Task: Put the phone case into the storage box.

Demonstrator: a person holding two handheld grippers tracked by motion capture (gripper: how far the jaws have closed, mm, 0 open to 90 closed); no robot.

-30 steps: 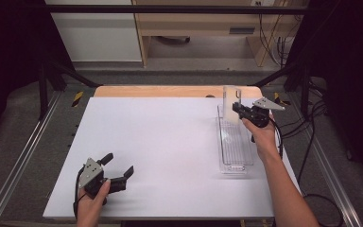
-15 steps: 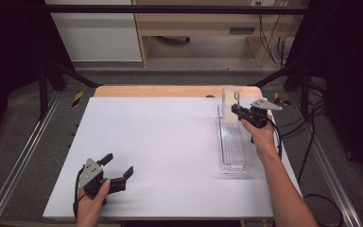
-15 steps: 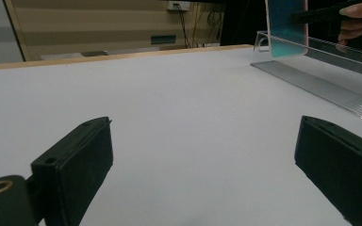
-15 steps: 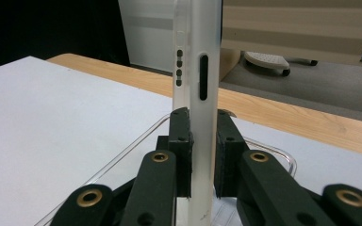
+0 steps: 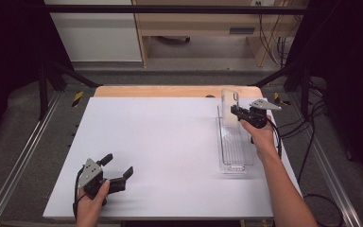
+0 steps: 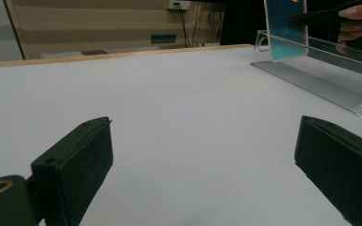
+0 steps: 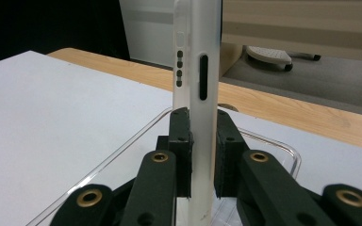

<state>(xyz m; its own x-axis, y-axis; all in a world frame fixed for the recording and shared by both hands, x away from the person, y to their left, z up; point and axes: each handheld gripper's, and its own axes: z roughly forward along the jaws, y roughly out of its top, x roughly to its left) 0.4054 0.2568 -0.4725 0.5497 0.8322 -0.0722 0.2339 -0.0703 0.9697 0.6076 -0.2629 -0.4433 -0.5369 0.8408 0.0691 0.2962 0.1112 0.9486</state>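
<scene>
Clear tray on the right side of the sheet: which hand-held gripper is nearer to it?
Right. The right hand-held gripper holds a phone case upright over the clear tray at its far end; the left hand-held gripper sits open at the sheet's near left corner.

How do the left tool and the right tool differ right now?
The left tool has its jaws spread wide with nothing between them; the right tool is clamped on an upright translucent phone case. The left tool sits low at the near left of the white board; the right tool is at the far right, above the clear tray. Both are black, two-jawed and hand-held.
</scene>
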